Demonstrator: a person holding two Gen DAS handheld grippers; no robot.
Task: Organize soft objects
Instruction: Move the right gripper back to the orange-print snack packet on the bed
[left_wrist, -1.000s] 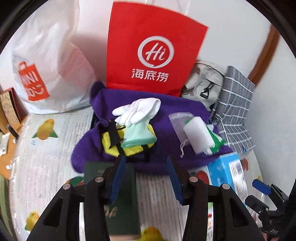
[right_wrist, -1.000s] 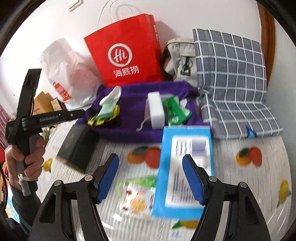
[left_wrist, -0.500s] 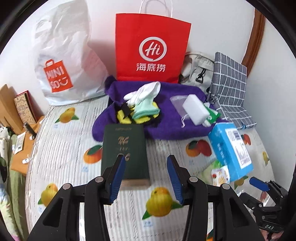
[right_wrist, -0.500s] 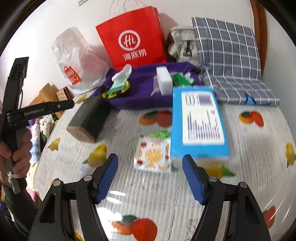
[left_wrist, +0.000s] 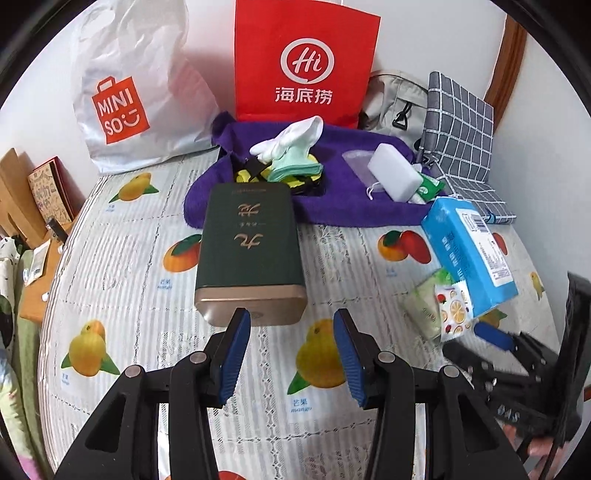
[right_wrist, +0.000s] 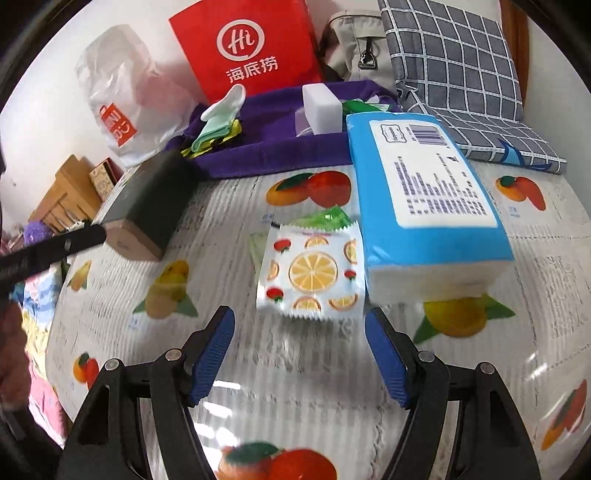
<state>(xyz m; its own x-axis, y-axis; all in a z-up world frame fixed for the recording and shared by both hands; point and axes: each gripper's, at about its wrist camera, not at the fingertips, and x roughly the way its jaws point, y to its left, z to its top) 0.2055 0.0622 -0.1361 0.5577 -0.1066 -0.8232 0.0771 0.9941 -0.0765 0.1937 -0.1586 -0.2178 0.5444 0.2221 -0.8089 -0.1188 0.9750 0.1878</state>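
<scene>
The left gripper (left_wrist: 291, 332) has its blue pads (left_wrist: 236, 354) apart with nothing between them. Its tips hang just short of the bronze end of the dark green tin (left_wrist: 251, 243), which lies flat and lengthwise in line with the fingers. That lineup looks like an approach to the tin's near end, though the pads are not touching it.

The right gripper (right_wrist: 299, 332) is also spread, wider than the left, and empty. It is aimed at the fruit-print sachet (right_wrist: 314, 273), which lies flat just beyond the tips, to the right of the tin. A green packet (right_wrist: 325, 218) pokes out from under the sachet's far edge. The wide spread would suit taking the sachet across its width.

Touching the sachet on the side away from the tin is the blue tissue pack (right_wrist: 424, 199), label up, its near end over the sachet's corner. Being soft, it should give if squeezed.

Behind the tin, a purple towel (left_wrist: 354, 206) is spread out and seems to serve as the collecting spot. It carries a white glove (left_wrist: 291, 136) over mint-green cloth (left_wrist: 295, 166), then a white sponge block (left_wrist: 395, 171) further right.

Beyond the towel, a red paper bag (left_wrist: 303, 62) stands against the wall. A white plastic shopping bag (left_wrist: 136, 88) is beyond the tin to its left, and a grey checked cushion (left_wrist: 461, 125) lies far right. All rest on the fruit-print tablecloth (left_wrist: 129, 258).

The tissue pack and sachets are off the towel, so sorting appears unfinished.
</scene>
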